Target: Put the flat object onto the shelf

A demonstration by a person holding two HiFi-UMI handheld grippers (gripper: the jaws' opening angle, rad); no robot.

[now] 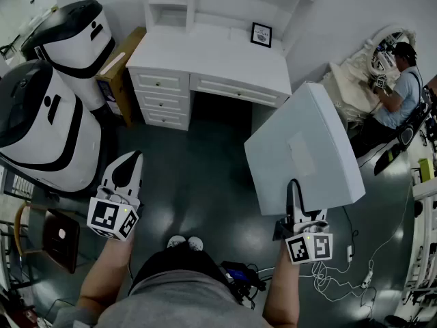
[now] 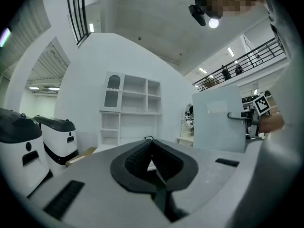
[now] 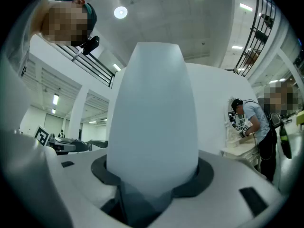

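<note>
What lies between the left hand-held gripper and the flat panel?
Only bare dark floor, seen in the head view; nothing stands between the left hand-held gripper and the panel.

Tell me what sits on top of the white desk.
On the white desk stand a small black-framed picture, back right, and a white shelf unit. The rest looks bare; the unit's upper shelves are cut off from view.

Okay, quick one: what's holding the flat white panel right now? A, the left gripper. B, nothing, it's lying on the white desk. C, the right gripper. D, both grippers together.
C: the right gripper is clamped on the lower edge of the flat white panel, while the left gripper is off to the side with nothing between its jaws.
</note>
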